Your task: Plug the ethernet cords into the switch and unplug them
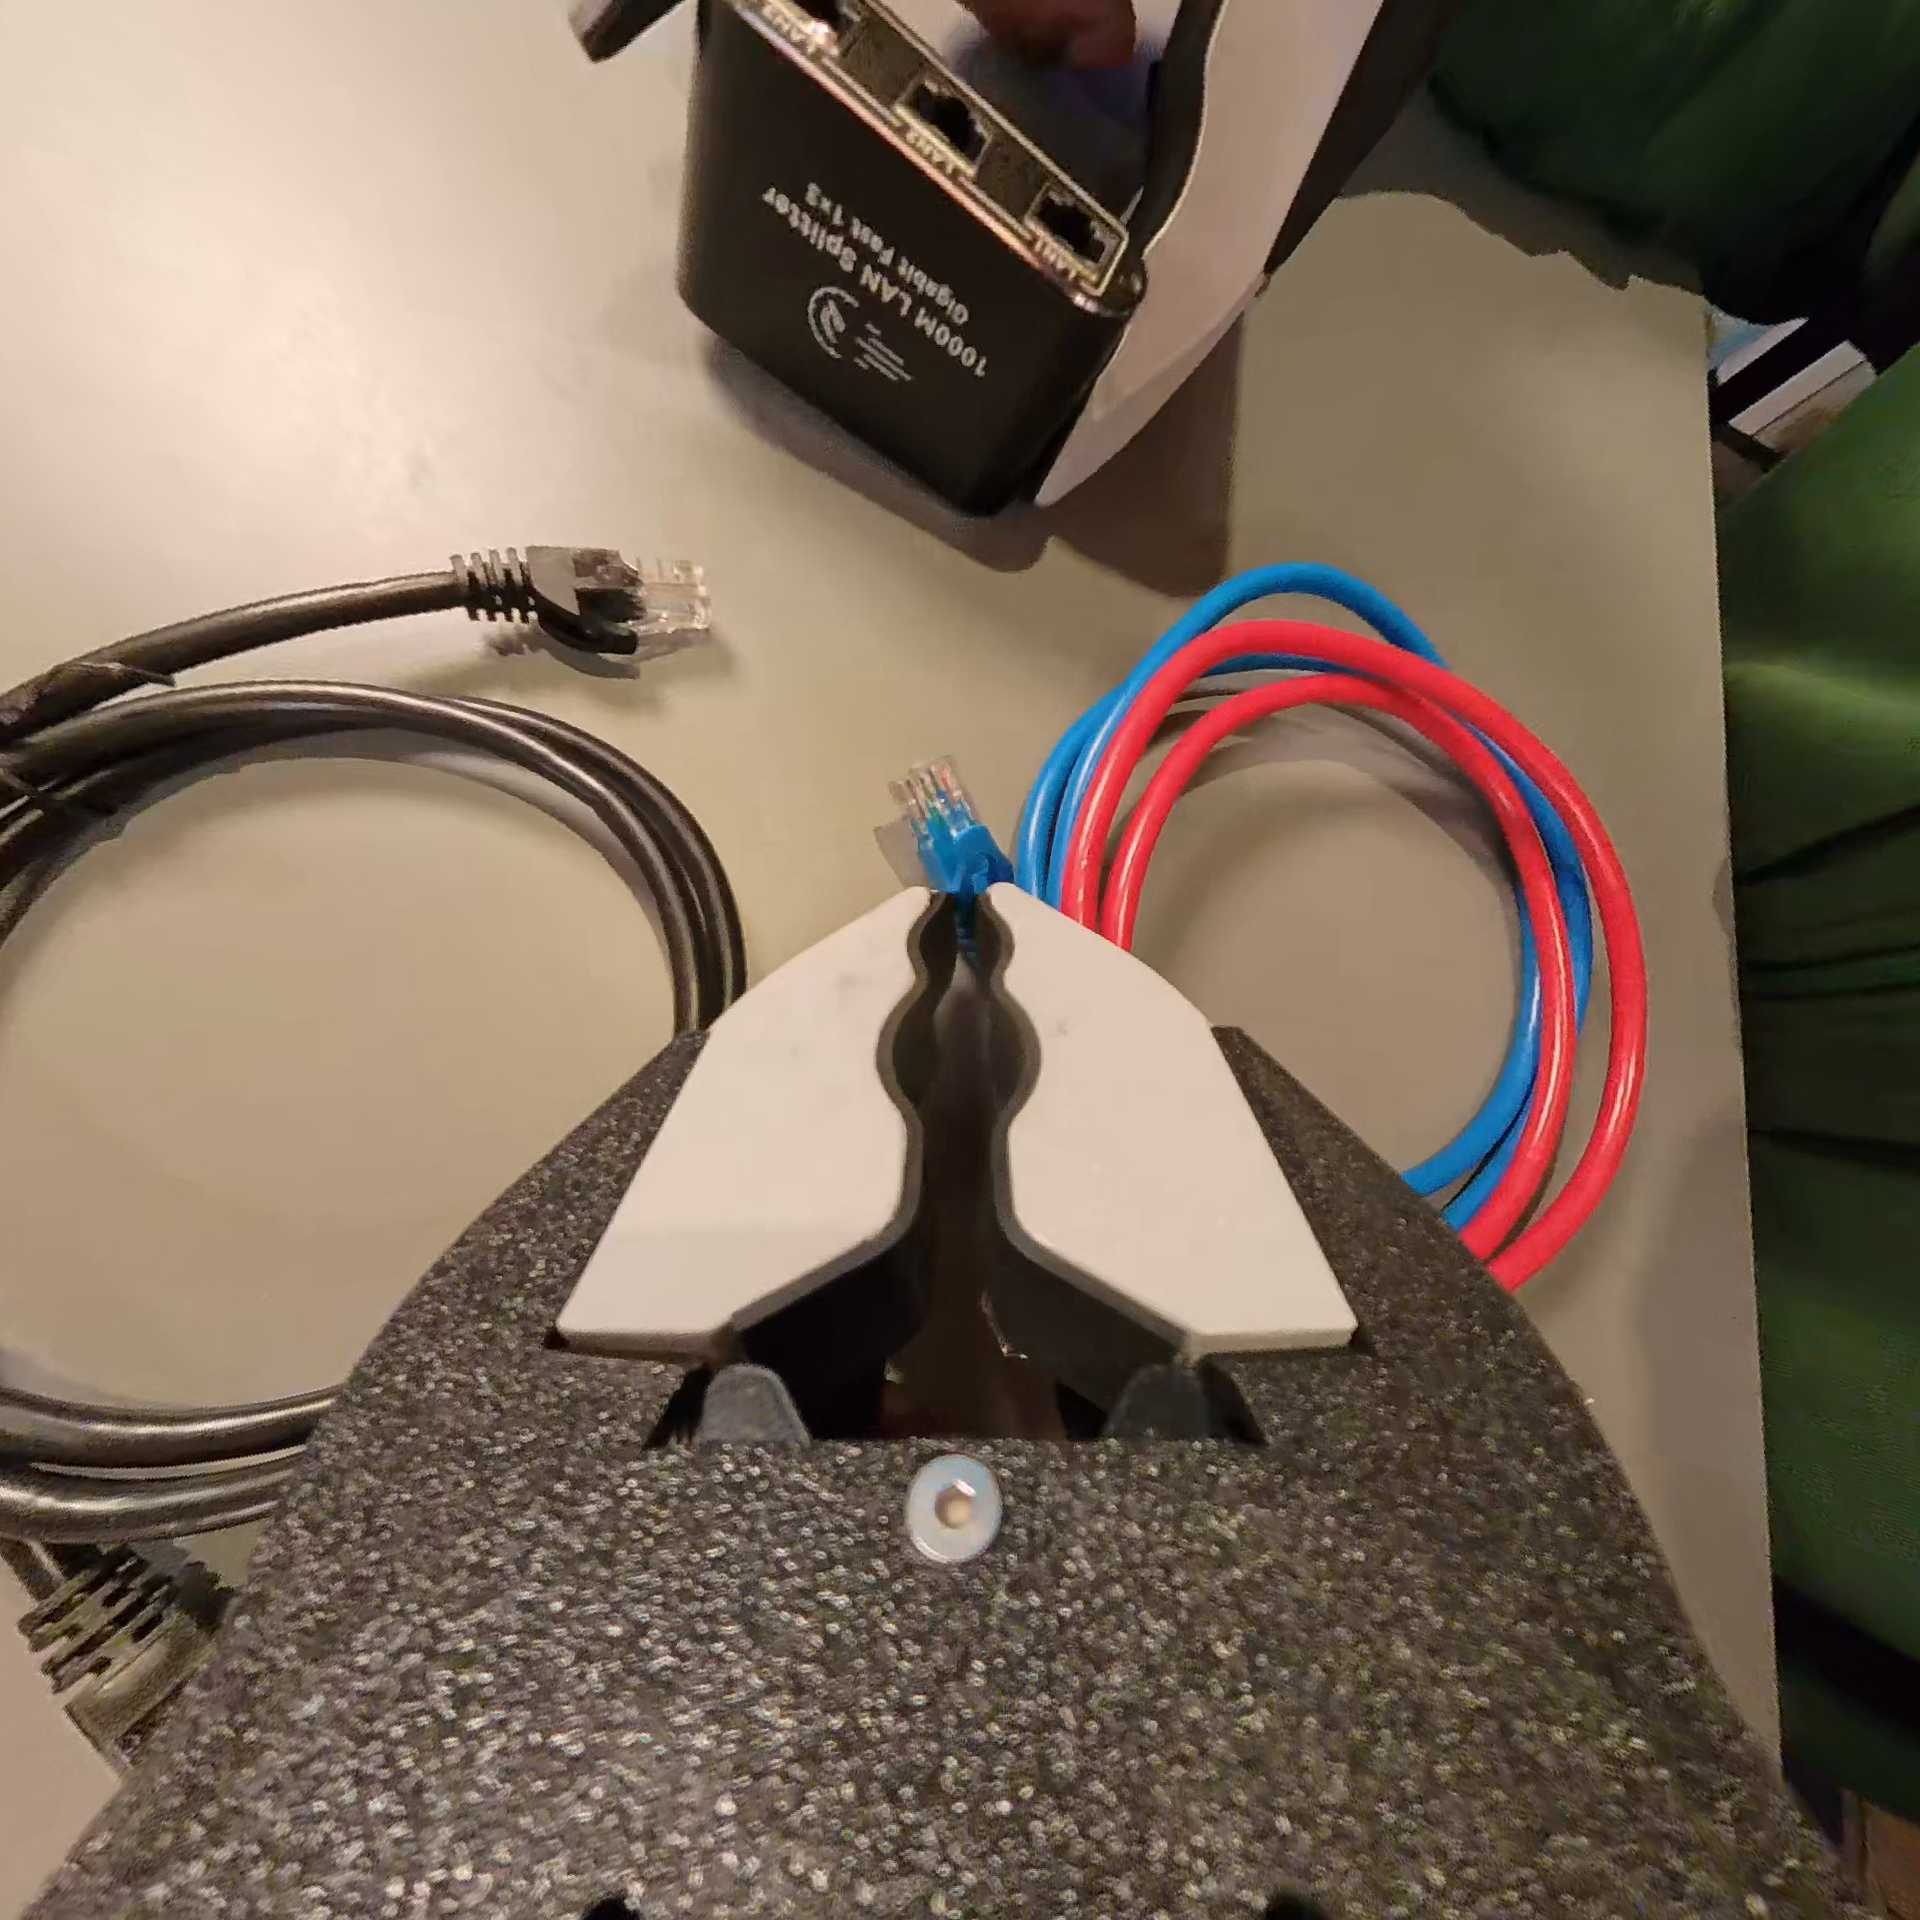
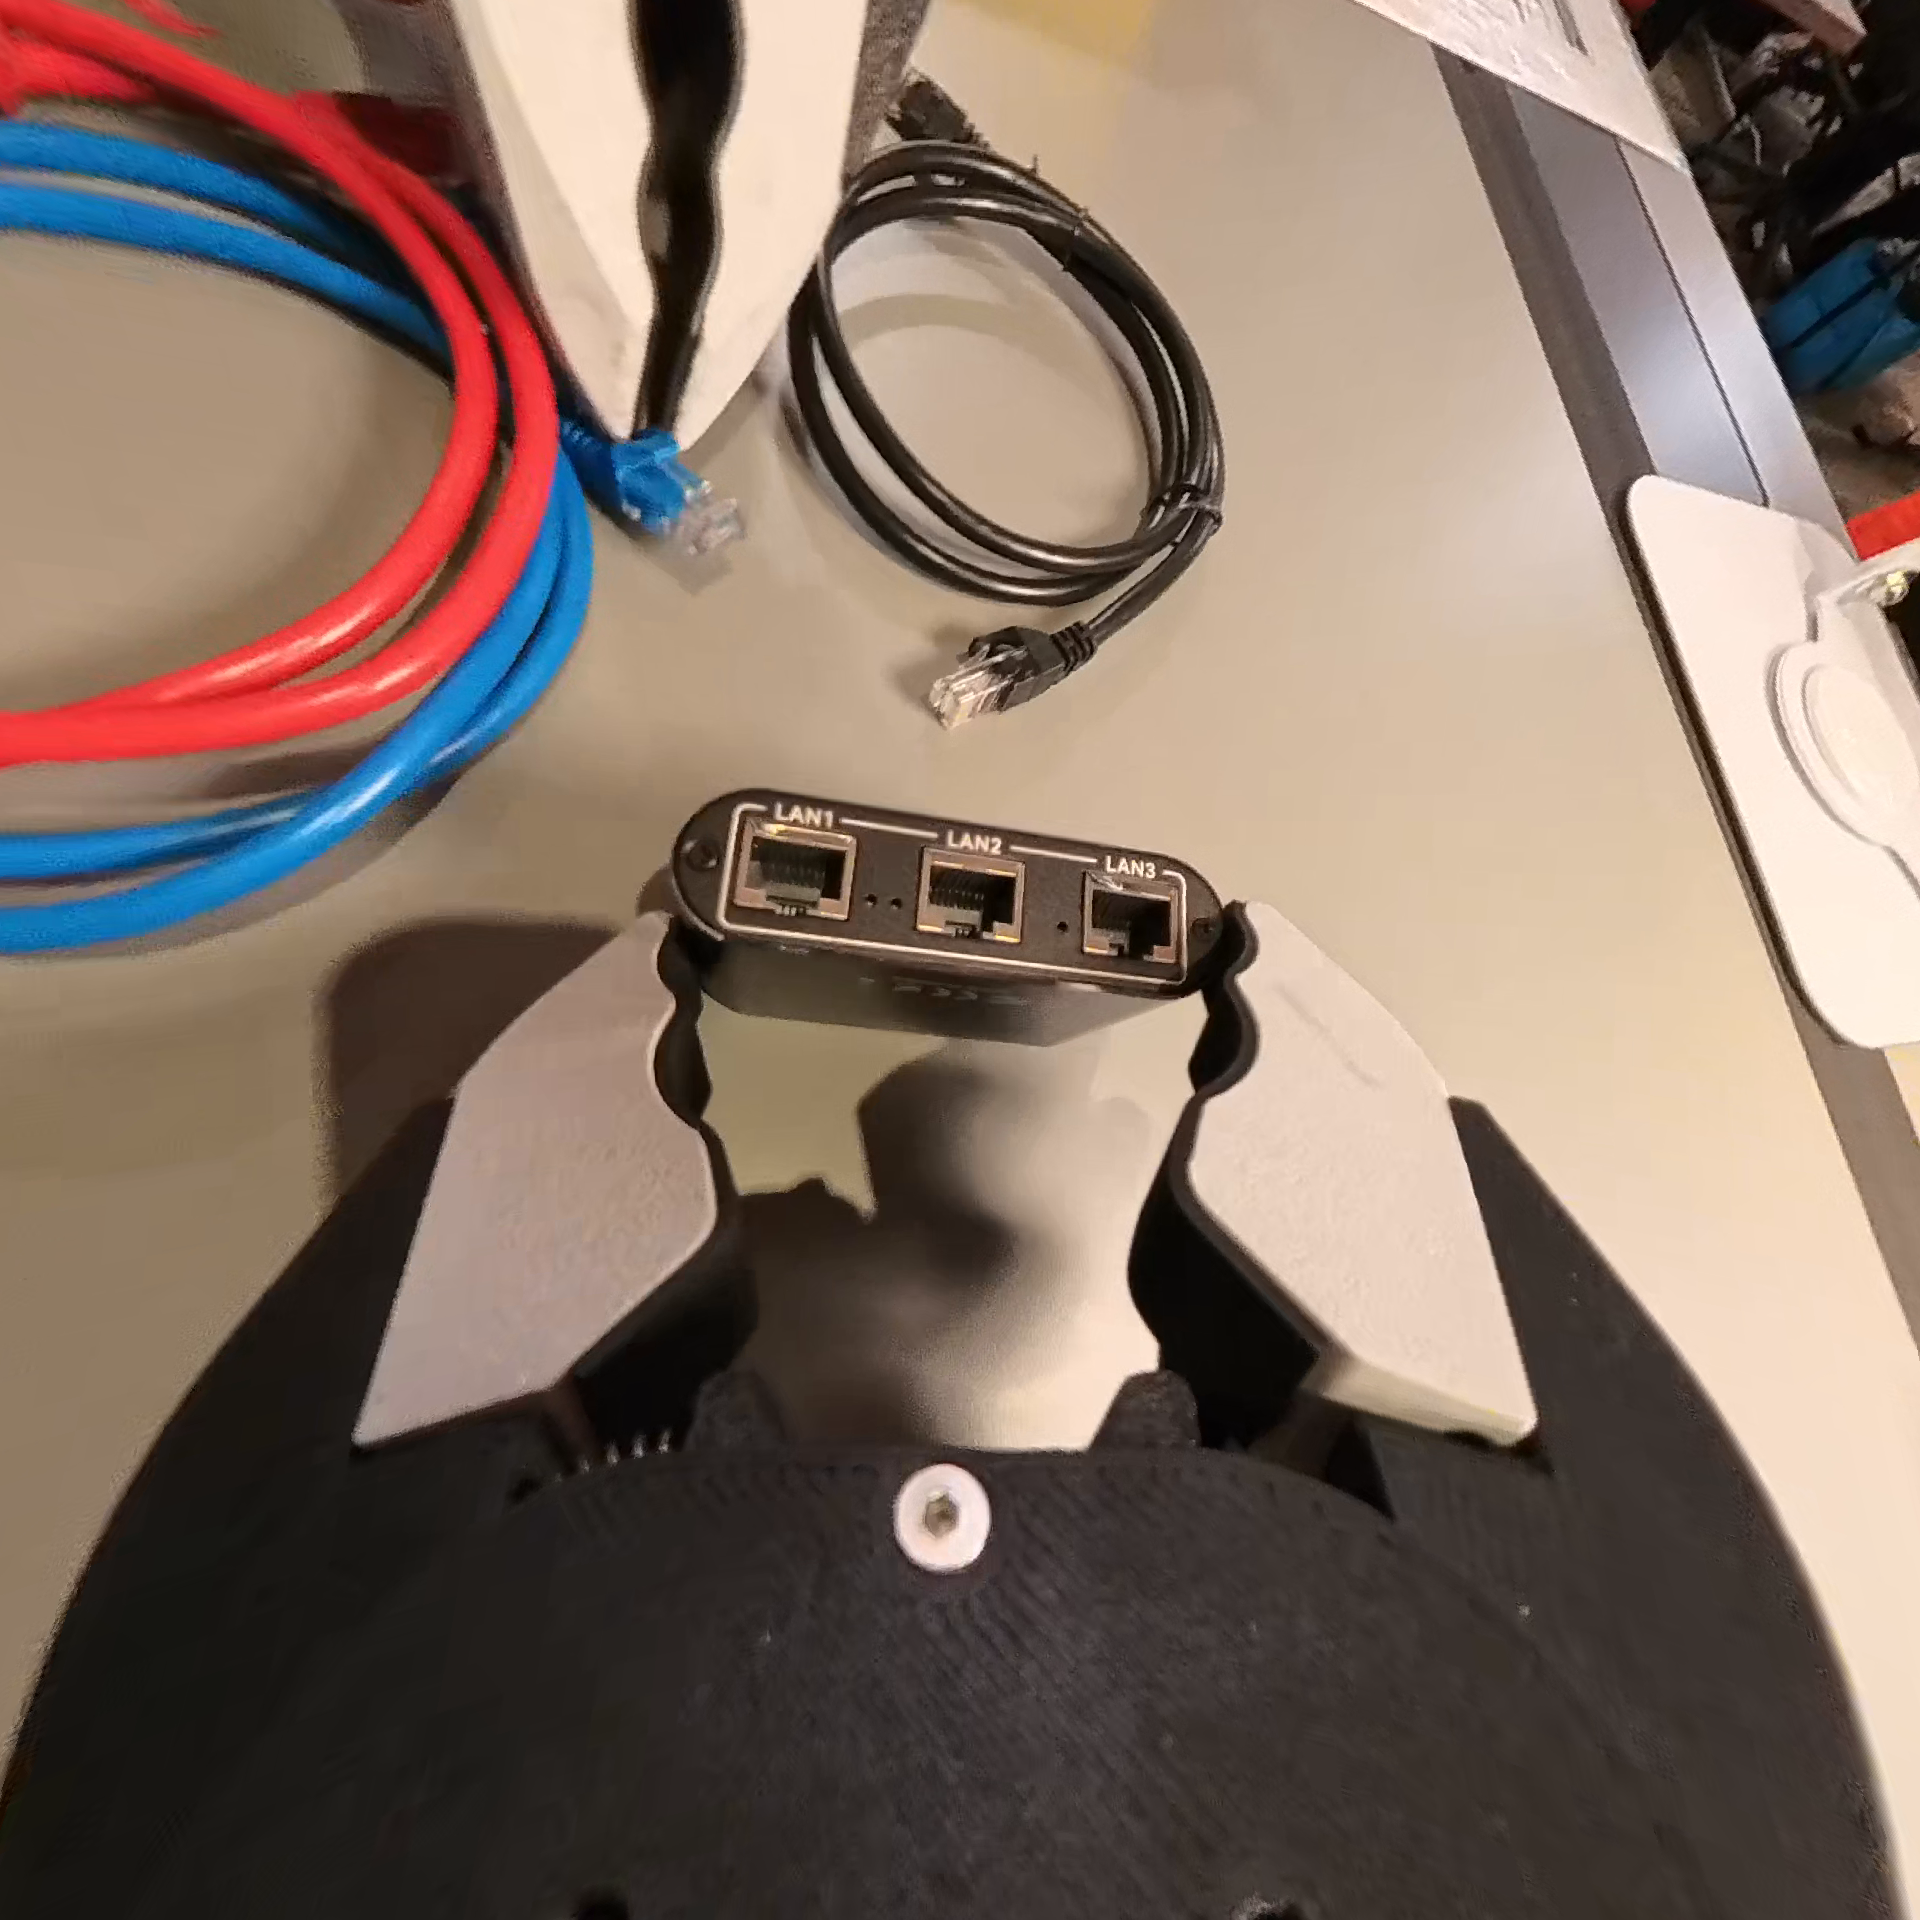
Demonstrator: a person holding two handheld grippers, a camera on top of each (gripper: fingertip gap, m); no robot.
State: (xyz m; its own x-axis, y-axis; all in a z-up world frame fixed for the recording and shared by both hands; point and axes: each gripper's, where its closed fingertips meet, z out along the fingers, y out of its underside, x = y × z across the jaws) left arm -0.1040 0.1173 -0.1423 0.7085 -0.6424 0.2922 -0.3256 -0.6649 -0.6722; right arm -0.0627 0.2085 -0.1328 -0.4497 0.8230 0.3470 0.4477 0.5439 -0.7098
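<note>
Beige tabletop (image 2: 1299,520), cluttered floor (image 2: 1818,156) beyond

even soft light, blurred warped edges

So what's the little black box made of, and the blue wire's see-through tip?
The black box, gripped at its ends by the right claw, looks like smooth painted metal or hard plastic; its faint sheen leaves that open. The port rims look shiny metal. The blue wire's tip, beyond the left claw, looks like clear hard plastic: coloured wires show through it.
</note>
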